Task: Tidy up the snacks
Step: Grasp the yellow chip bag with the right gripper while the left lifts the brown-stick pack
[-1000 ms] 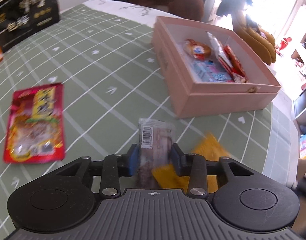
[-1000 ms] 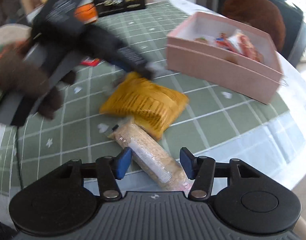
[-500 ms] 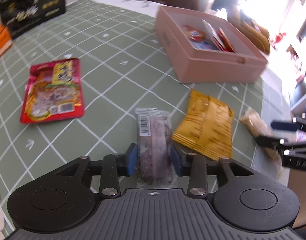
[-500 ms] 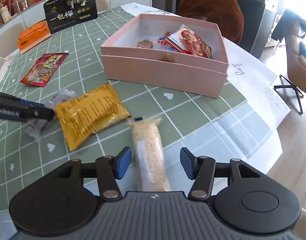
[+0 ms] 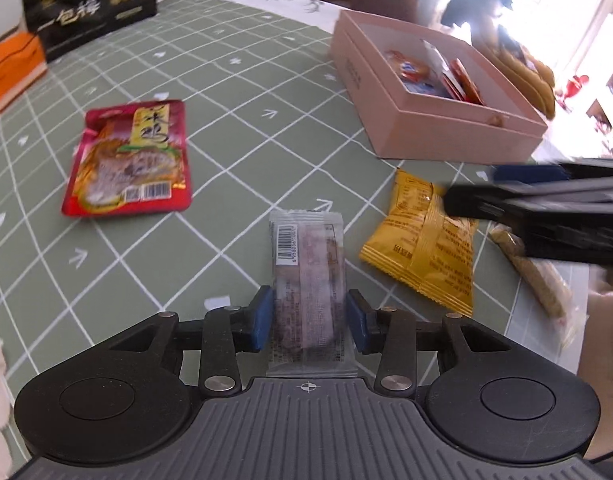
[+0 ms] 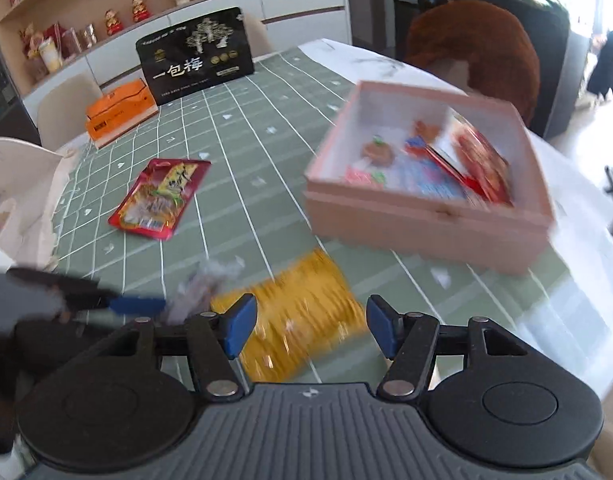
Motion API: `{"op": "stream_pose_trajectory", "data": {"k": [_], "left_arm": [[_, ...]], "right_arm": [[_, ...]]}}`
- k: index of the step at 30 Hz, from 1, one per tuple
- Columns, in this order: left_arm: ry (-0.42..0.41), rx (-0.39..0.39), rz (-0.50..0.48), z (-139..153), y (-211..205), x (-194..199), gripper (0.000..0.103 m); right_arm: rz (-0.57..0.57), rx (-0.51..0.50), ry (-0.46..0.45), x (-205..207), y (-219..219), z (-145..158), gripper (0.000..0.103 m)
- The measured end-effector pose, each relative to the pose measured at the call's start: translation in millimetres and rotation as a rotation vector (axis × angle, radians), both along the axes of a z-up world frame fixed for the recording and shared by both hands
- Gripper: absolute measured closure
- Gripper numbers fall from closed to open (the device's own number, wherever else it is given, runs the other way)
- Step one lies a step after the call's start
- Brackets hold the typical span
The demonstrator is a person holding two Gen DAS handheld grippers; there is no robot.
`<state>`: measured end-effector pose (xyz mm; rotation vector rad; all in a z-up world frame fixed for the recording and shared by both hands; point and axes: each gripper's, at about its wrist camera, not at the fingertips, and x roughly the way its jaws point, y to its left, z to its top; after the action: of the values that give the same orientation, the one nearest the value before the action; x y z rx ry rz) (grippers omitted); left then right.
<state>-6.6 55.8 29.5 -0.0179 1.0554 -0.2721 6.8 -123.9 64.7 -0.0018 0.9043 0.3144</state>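
Snacks lay scattered on a green checked tablecloth [image 5: 234, 92], and the pink box [image 5: 438, 128] served as the fixed mark for all of them. Farthest to the left of the box lay a red pouch [image 5: 130, 160], flat on the cloth and well apart from both tools. Nearer, to the lower left of the box, lay a clear bar wrapper [image 5: 308, 292] with a barcode at its far end. The left gripper [image 5: 309, 324] straddled the near half of that wrapper: its blue pads stood just beside the wrapper's two long edges, the left pad about touching, the right one with a thin gap, so the fingers were parted and not clamped on it. Directly in front of the box lay a yellow packet [image 5: 424, 248], close beside the wrapper. In the right wrist view, the right gripper [image 6: 311, 330] hung over that yellow packet [image 6: 302, 316] with its fingers wide apart, the packet lying between and beyond the tips, blurred. Right of the yellow packet, below the box's near corner, a pale grain bar [image 5: 534, 276] lay partly hidden under the right gripper's dark body. Several wrapped snacks already sat inside the box [image 6: 426, 204].
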Motion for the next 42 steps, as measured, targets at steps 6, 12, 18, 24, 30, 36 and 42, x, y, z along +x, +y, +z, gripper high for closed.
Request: {"op": "stream_pose_trajectory", "data": {"k": [6, 12, 18, 24, 30, 36, 42], "left_arm": [[0.01, -0.028, 0.02, 1, -2, -6, 0.057], [0.013, -0.041, 0.049, 0, -4, -4, 0.057], [0.014, -0.042, 0.069, 0, -5, -3, 0.057], [0.015, -0.041, 0.066, 0, -5, -3, 0.057], [0.008, -0.044, 0.058, -1, -4, -4, 0.057], [-0.006, -0.025, 0.02, -1, -6, -10, 0.057], [-0.027, -0.023, 0.019, -1, -7, -14, 0.057]], "right_arm": [[0.038, -0.144, 0.006, 24, 34, -26, 0.042], [0.047, -0.154, -0.001, -10, -1, -31, 0.037], [-0.022, -0.06, 0.056, -14, -30, -23, 0.038], [-0.021, -0.007, 0.094, -14, -26, -31, 0.038], [0.0, -0.04, 0.115, 11, -3, -48, 0.029], [0.029, -0.105, 0.091, 11, 9, -40, 0.045], [0.011, -0.03, 0.052, -17, -20, -8, 0.046]]}}
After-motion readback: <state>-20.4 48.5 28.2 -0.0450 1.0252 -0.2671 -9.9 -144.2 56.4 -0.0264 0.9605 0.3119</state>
